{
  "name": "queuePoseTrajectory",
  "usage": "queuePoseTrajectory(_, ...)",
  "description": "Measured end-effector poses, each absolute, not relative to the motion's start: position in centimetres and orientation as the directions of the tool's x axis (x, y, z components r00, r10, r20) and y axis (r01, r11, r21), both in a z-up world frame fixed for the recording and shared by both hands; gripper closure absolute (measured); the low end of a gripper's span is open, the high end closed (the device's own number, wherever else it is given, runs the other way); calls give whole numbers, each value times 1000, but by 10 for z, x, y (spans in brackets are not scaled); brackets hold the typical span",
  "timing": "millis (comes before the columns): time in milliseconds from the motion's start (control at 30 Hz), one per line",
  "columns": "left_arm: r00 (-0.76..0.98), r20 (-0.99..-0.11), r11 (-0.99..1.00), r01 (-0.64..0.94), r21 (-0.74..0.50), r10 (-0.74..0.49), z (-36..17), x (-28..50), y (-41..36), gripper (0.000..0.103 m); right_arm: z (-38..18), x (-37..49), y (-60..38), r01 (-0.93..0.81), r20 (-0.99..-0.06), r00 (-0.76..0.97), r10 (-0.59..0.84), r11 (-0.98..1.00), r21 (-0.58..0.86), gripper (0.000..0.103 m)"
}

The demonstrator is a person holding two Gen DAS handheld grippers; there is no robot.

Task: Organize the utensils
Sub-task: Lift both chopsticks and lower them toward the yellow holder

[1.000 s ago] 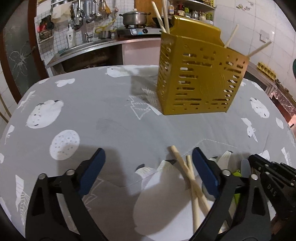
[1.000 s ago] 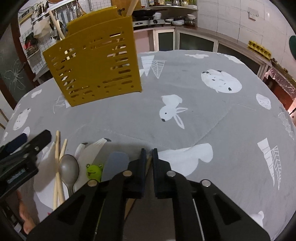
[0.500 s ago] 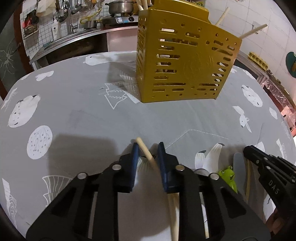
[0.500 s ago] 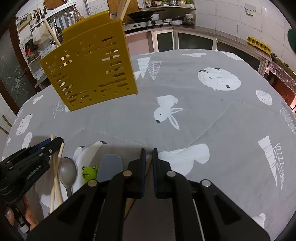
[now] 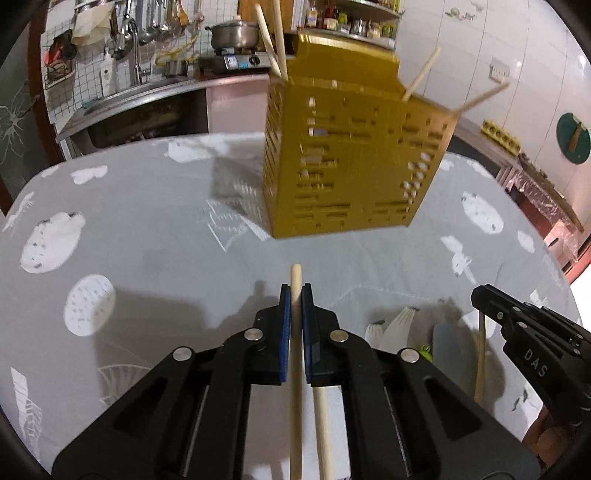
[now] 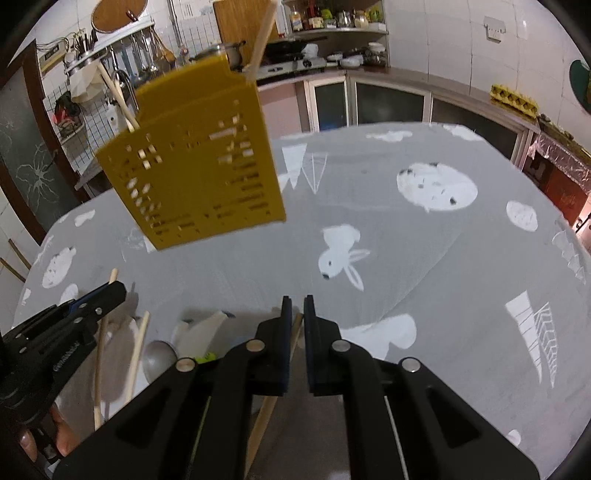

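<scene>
A yellow perforated utensil holder point(image 5: 351, 162) stands on the grey tablecloth with several chopsticks sticking out; it also shows in the right wrist view point(image 6: 199, 162). My left gripper point(image 5: 295, 295) is shut on a wooden chopstick point(image 5: 296, 280), held above the cloth in front of the holder. A second chopstick point(image 5: 322, 424) lies below it. My right gripper point(image 6: 297, 306) is shut, with a wooden stick point(image 6: 269, 410) lying under its jaws. A grey spoon point(image 6: 159, 358), a green frog piece point(image 6: 205, 357) and a chopstick point(image 6: 136, 362) lie at the front left.
The table point(image 6: 424, 258) has a grey cloth with white prints. A kitchen counter with a pot point(image 5: 234, 33) and hanging tools is behind. My left gripper shows in the right wrist view point(image 6: 88, 302); my right gripper shows in the left wrist view point(image 5: 517, 325).
My left gripper closed on a chopstick and lifted it off the cloth toward the holder. My right gripper stayed shut and hardly moved.
</scene>
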State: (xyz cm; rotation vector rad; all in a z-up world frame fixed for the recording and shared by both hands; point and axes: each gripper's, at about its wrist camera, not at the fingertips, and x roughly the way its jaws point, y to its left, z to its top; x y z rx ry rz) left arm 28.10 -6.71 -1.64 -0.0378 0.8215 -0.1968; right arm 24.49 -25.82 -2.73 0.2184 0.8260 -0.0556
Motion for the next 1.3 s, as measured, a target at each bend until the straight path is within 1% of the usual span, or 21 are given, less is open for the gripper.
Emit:
queuePoseTrajectory(267,740,-637,977,166,-137,-215,25,265,-49,99,6,236,-259,124,-668,744,15,979,160,97)
queuePoseTrajectory(600,822,-523,974,170,-150,-224,71,238,-28,99,56,214,-259,112,-543,839,-25,985,128,98)
queuePoseTrajectory(800,857,-468,976,169,-138,-215,87,225,-21,99,76,201,-255,103,-480,877,-34,988,119,98)
queuePoseTrajectory(1033,880,-428,977,164,-134,-207,98,214,-14,99,94,187,-253,91,-394,918,-42,990,107,98)
queuePoseTrajectory(1300,908,-375,981,153,-119,-187,114,206,-11,99,108,185,-256,84,-343,938,-45,991,102,98)
